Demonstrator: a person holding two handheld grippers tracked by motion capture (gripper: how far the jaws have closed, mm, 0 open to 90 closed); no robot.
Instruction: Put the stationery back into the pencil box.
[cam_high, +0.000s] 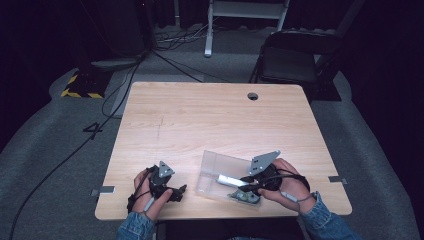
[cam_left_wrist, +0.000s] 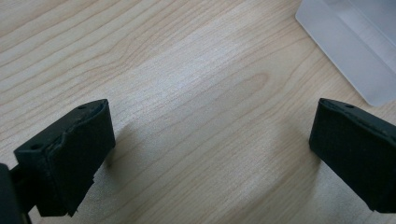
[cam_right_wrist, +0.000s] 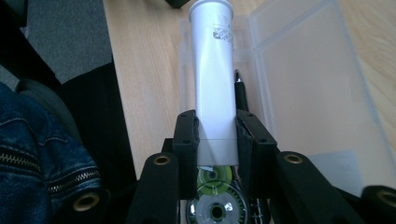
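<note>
A clear plastic case (cam_high: 216, 166) lies open near the table's front edge, its lid (cam_right_wrist: 313, 84) folded back. My right gripper (cam_right_wrist: 217, 135) is shut on a white cylindrical tube (cam_right_wrist: 215, 70) and holds it level just above the case's tray. The tube (cam_high: 229, 180) points left in the high view, where the right gripper (cam_high: 246, 183) sits over the case's near end. Inside the tray lie a dark pen (cam_right_wrist: 240, 91) and a green-and-white tape dispenser (cam_right_wrist: 215, 193). My left gripper (cam_left_wrist: 210, 140) stands open on bare wood, nothing between its jaws. It rests left of the case (cam_left_wrist: 355, 46).
The wooden table (cam_high: 210, 120) has a cable hole (cam_high: 252, 96) at its far edge. A folding chair (cam_high: 295, 57) stands beyond the table. Cables run across the grey floor at the left. A denim jacket (cam_right_wrist: 32, 154) shows by the table's near edge.
</note>
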